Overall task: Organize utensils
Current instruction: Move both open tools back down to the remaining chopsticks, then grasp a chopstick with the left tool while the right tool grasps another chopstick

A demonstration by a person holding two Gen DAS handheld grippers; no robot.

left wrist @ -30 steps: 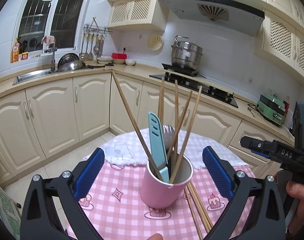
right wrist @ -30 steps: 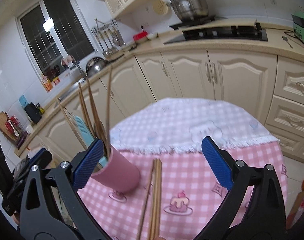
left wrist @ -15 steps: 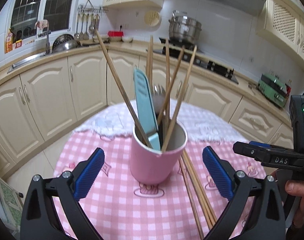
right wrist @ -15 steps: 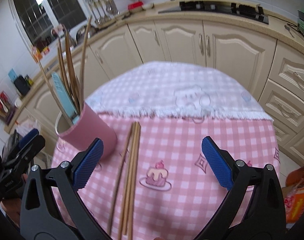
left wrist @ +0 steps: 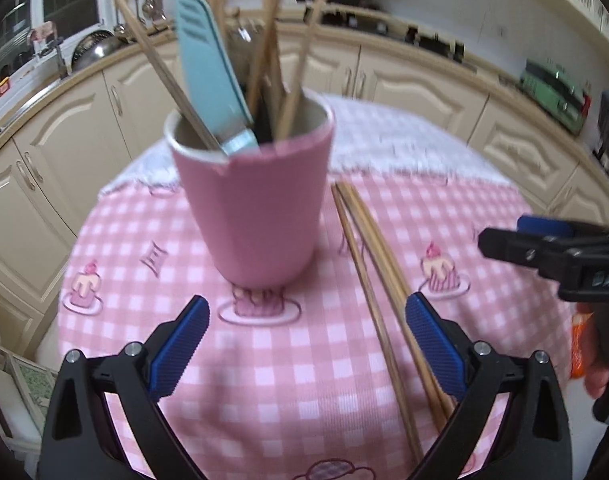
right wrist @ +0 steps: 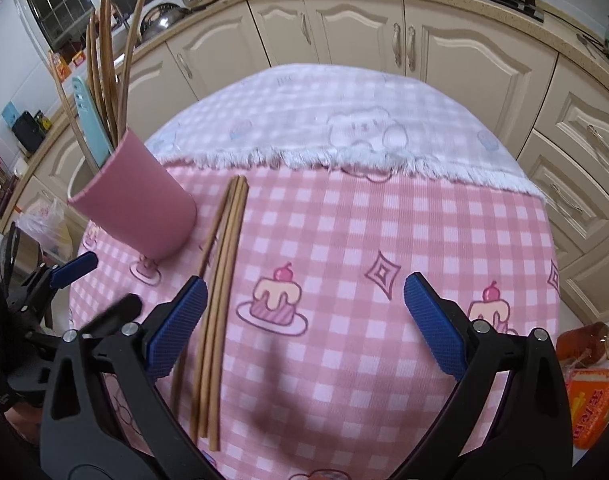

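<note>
left tongs (left wrist: 306, 342): wide open, nothing in them, low centre of the left view, aimed at the cup

right tongs (right wrist: 304, 318): also spread open and empty, sticks near its left pad

loose brown wooden chopsticks (right wrist: 220, 280): flat on the pink checked tabletop (right wrist: 344, 240), just right of the cup

pink cup of utensils (left wrist: 256, 200): upright, centre frame

handling: chopsticks look light, stiff, roll-prone; I'd pinch mid-length

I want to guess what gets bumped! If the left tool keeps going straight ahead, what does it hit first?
Most likely the pink cup. It stands straight ahead of the open left tool, centred between its fingers, with only bare tablecloth between. The loose chopsticks lie off to the right. Depth is hard to judge.
</note>
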